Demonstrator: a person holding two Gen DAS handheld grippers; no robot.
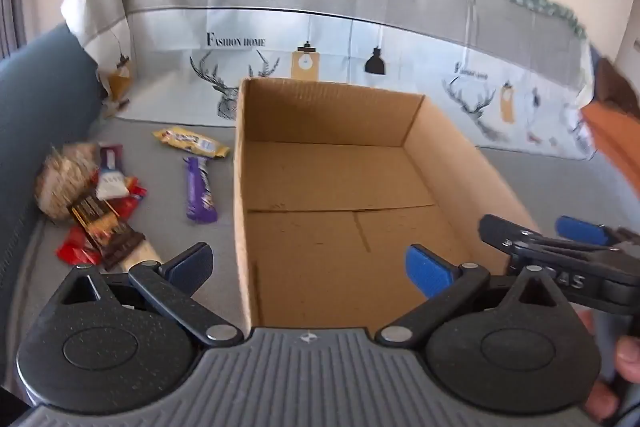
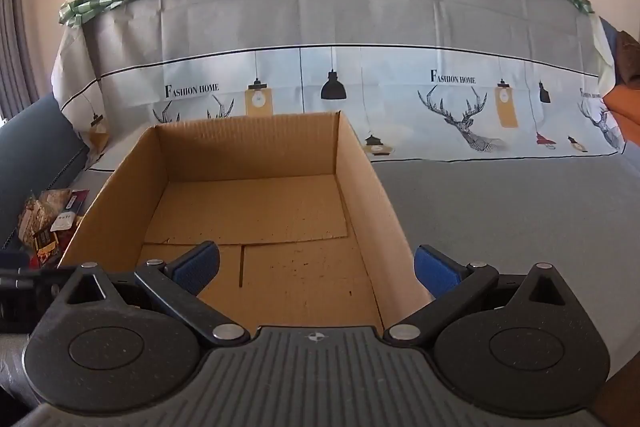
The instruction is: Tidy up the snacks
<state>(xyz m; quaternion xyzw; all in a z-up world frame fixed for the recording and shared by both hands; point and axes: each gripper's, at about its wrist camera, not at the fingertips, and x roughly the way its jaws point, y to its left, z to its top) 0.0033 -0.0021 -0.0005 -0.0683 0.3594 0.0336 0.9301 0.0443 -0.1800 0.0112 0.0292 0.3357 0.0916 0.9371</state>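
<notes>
In the left wrist view, the cardboard box [image 1: 340,187] fills the middle of the frame and its floor is bare, so by my reading nothing has been sorted yet and the whole job is still ahead. The snacks lie outside it on the grey sofa seat [image 1: 160,227], in the left part of the frame: a yellow bar [image 1: 191,139] toward the upper left, a purple bar [image 1: 200,189] just beside the box's left wall, and a loose pile of wrapped snacks [image 1: 100,215] further left, partly overlapping one another. The left hand-held gripper [image 1: 308,267] hangs spread wide with nothing between its fingers, straddling the box's near left wall; the snacks sit to its left and ahead. The right hand-held gripper [image 1: 544,231] enters at the lower right edge; whether it is spread or closed is hard to tell here.

In the right wrist view, the same box [image 2: 248,195] sits centre-left, empty. The right hand-held gripper [image 2: 318,267] is spread apart and holds nothing, straddling the box's right wall. Only the pile [image 2: 52,223] shows, at the far left edge, well apart from this gripper.
</notes>
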